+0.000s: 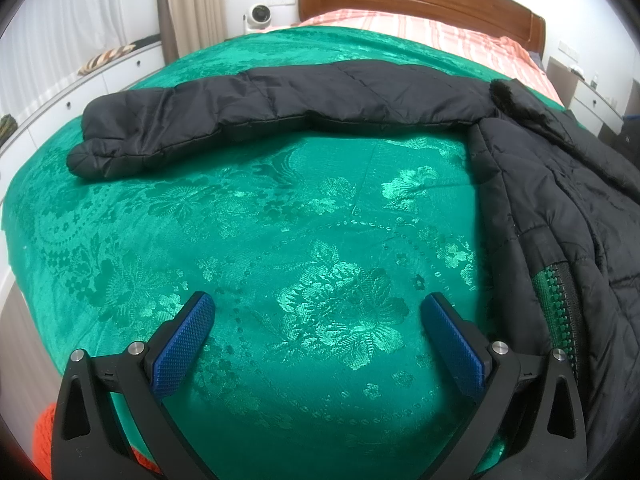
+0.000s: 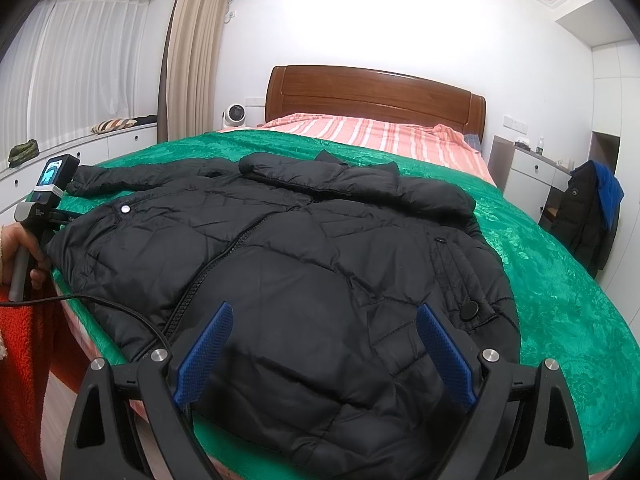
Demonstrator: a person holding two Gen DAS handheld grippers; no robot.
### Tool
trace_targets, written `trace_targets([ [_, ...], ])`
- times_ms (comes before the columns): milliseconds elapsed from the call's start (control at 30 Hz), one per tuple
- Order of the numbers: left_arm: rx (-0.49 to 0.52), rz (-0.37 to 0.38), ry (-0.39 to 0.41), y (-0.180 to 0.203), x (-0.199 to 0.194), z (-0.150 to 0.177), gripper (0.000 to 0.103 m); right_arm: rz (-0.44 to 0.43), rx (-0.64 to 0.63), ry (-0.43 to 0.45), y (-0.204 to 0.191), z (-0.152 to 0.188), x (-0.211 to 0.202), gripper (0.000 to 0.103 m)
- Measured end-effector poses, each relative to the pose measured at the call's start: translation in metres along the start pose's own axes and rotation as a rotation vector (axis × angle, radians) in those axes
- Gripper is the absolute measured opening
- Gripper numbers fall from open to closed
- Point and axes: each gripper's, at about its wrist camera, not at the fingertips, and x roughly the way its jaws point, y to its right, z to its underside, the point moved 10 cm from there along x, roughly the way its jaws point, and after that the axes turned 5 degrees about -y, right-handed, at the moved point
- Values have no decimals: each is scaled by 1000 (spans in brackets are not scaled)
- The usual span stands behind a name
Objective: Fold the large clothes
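Note:
A large black puffer jacket (image 2: 304, 256) lies front up on the green bedspread (image 2: 560, 280), zipper running down its middle. In the left wrist view its left sleeve (image 1: 256, 116) stretches out sideways across the bedspread (image 1: 280, 240), with the jacket body (image 1: 560, 208) at the right edge. My left gripper (image 1: 318, 304) is open and empty, hovering over bare bedspread below the sleeve. My right gripper (image 2: 324, 316) is open and empty, just above the jacket's lower hem. The left gripper's body (image 2: 48, 184), held in a hand, shows at the jacket's left side.
The wooden headboard (image 2: 372, 92) and a striped pink sheet (image 2: 380, 132) are at the far end. White drawers (image 2: 80, 148) run along the left wall. A nightstand (image 2: 532, 168) and a chair with dark clothes (image 2: 588, 208) stand on the right. A cable (image 2: 100, 300) crosses the hem.

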Motion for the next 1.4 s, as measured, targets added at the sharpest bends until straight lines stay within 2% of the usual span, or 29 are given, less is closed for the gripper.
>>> trace_targets([
  [500, -2, 4, -3, 1, 0, 0, 103, -1, -3, -8, 0, 3, 1, 92],
  [1167, -20, 25, -70, -8, -8, -5, 103, 2, 2, -21, 1, 5, 3, 92],
  [1300, -33, 44, -99, -9, -11, -10, 103, 0, 9, -16, 2, 3, 2, 92],
  [1400, -92, 89, -95, -14, -17, -30, 103, -2, 12, -12, 3, 3, 1, 92],
])
